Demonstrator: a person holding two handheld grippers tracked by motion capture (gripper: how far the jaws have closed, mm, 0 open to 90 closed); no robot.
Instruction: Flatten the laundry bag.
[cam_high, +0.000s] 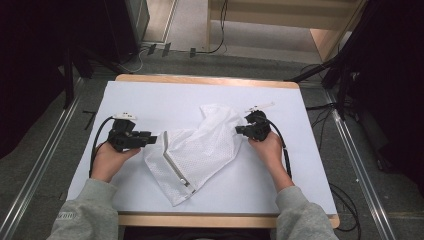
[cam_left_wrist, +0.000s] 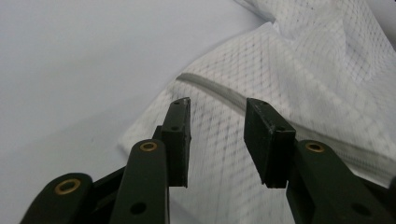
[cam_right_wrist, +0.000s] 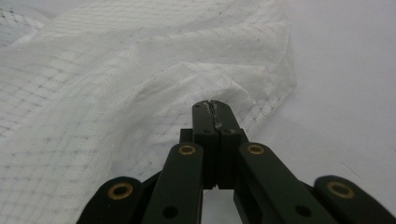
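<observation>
1. Lying crumpled near the middle of the desk (cam_high: 125, 95), the white mesh laundry bag (cam_high: 200, 150) is the landmark for everything else.
2. Its zipper (cam_high: 176, 170) runs along the bag's left edge, slanting toward the near corner, which ends short of the desk's front rim.
3. The bag's far part is folded up into a raised peak, while the lower part lies flat on the white desk cover.
4. The left claw (cam_high: 152, 138) sits just left of the bag's upper left corner, pointing at it.
5. In the left gripper view the left claw (cam_left_wrist: 217, 140) stands partly open over the mesh, the zipper (cam_left_wrist: 210, 91) crossing just beyond its tips. Nothing is clamped between the pads; whether a tip brushes the fabric is hard to tell.
6. The right claw (cam_high: 239, 130) is at the bag's right edge, beside the raised fold.
7. In the right gripper view the right claw (cam_right_wrist: 214, 114) is pressed fully together, with a thin bit of the bag's mesh (cam_right_wrist: 140, 93) apparently pinched at the tips, and the fabric bunches up right there.
8. Left of the bag, bare desk stretches from the left hand (cam_high: 107, 160) to the desk's left edge.
9. Right of the bag, beyond the right hand (cam_high: 270, 150), a wide strip of bare cover reaches the right edge.
10. Behind the bag, free surface runs to the desk's far wooden rim.
</observation>
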